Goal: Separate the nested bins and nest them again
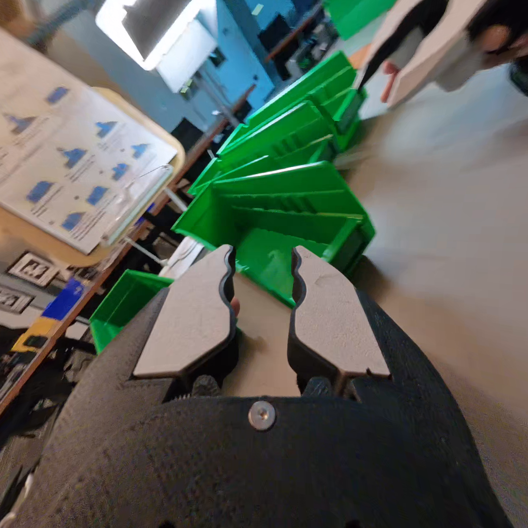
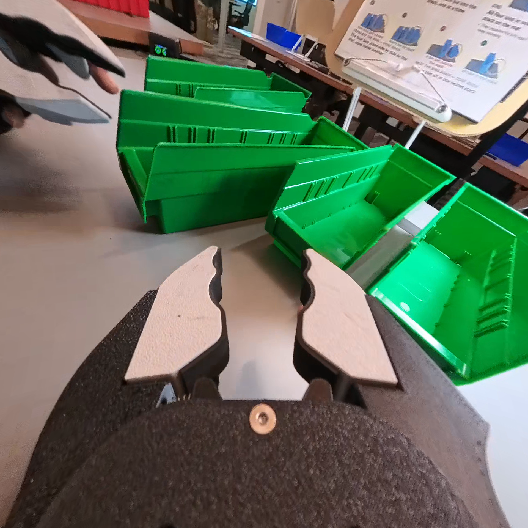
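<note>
Standing bins: several green bins [image 2: 217,160] sit on the grey table [image 2: 71,257], open tops up, ranged from far left to near right.
Far stack: long bins nested loosely and askew, one inside another; no loose goods show in them.
Near pair: a shorter nested bin [image 2: 351,225] and the nearest bin [image 2: 451,291] at the table's right edge, apart with a strip of table between; insides bare.
Right gripper [image 2: 261,258]: low over the table, aimed at the gap before the bins; fingers spread, nothing between them, touching no bin.
Left gripper [image 1: 263,254]: tilted, pointed at the short bin; fingers apart, holding nothing. It also shows at upper left in the right wrist view, blurred, off the bins.
Background: an instruction board [image 2: 445,54] on a stand behind the bins.
</note>
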### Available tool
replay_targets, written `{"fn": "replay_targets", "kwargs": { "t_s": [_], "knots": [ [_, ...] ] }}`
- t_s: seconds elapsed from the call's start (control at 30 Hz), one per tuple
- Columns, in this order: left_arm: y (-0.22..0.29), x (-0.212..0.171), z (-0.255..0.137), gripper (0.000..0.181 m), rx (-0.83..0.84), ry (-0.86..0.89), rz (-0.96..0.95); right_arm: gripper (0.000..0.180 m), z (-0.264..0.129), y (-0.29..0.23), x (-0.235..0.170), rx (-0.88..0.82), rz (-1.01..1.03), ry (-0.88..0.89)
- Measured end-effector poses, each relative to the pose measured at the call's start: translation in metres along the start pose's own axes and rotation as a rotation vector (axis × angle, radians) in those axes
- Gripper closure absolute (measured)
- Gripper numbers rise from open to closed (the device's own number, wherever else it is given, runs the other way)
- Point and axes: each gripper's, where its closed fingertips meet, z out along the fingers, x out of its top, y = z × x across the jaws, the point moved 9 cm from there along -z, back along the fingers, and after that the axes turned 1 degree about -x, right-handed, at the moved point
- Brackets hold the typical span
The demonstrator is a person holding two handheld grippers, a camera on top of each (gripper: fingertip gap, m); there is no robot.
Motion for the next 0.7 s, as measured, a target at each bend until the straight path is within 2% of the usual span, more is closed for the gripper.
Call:
{"fn": "replay_targets", "kwargs": {
  "t_s": [0.1, 0.2, 0.43, 0.47, 0.7],
  "knots": [
    [0.008, 0.011, 0.004, 0.148, -0.104, -0.009, 0.112, 0.128, 0.004, -0.003, -0.004, 0.016, -0.020, -0.024],
    [0.020, 0.009, 0.016, 0.146, -0.268, -0.148, 0.198, 0.130, 0.004, -0.003, -0.004, 0.015, -0.020, -0.016],
    [0.042, 0.003, 0.059, 0.143, -0.296, -0.462, 0.416, 0.131, 0.002, -0.004, -0.005, 0.022, -0.020, -0.002],
    [0.043, 0.004, 0.064, 0.148, -0.300, -0.483, 0.403, 0.132, 0.002, -0.005, -0.004, 0.025, -0.023, -0.002],
    [0.038, 0.006, 0.103, 0.149, -0.225, -0.527, 0.358, 0.134, 0.002, -0.007, -0.005, 0.033, -0.046, -0.001]
  ]
}}
